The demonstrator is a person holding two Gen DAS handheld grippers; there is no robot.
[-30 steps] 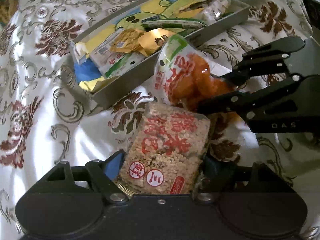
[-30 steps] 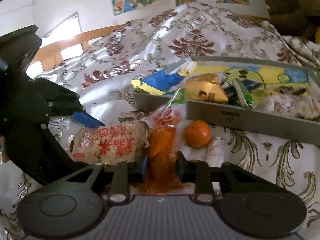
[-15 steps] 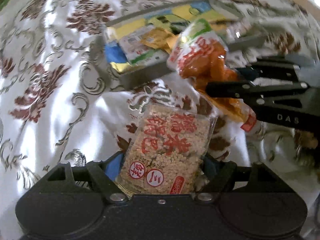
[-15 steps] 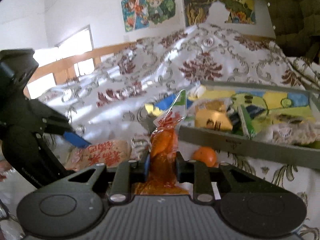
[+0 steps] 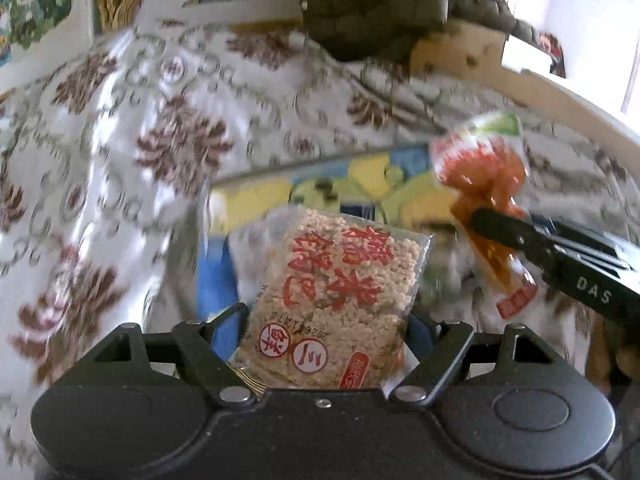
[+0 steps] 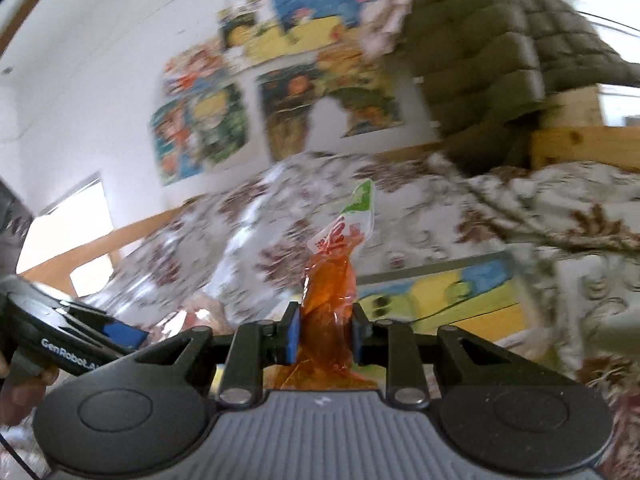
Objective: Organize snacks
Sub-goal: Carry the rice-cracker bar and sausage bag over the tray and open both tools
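My left gripper (image 5: 326, 320) is shut on a clear pack of puffed rice cake (image 5: 336, 304) with red lettering, held up off the bed. The right gripper (image 6: 325, 334) is shut on an orange snack bag (image 6: 330, 292) with a green and white top, which stands upright between its blue pads. In the left wrist view that orange bag (image 5: 482, 184) hangs at the right, above the grey snack tray (image 5: 320, 184) with its yellow and blue contents. The tray (image 6: 436, 296) lies ahead and to the right in the right wrist view.
A white bedspread with brown flower patterns (image 5: 132, 152) covers the bed. A dark green quilted cushion (image 6: 488, 52) leans at the head end by a wooden frame (image 6: 580, 144). Colourful posters (image 6: 240, 120) hang on the white wall.
Both grippers have risen off the bedspread with their packs and tilted up, so wall and cushion now show. The orange bag has swung higher and further right over the tray.
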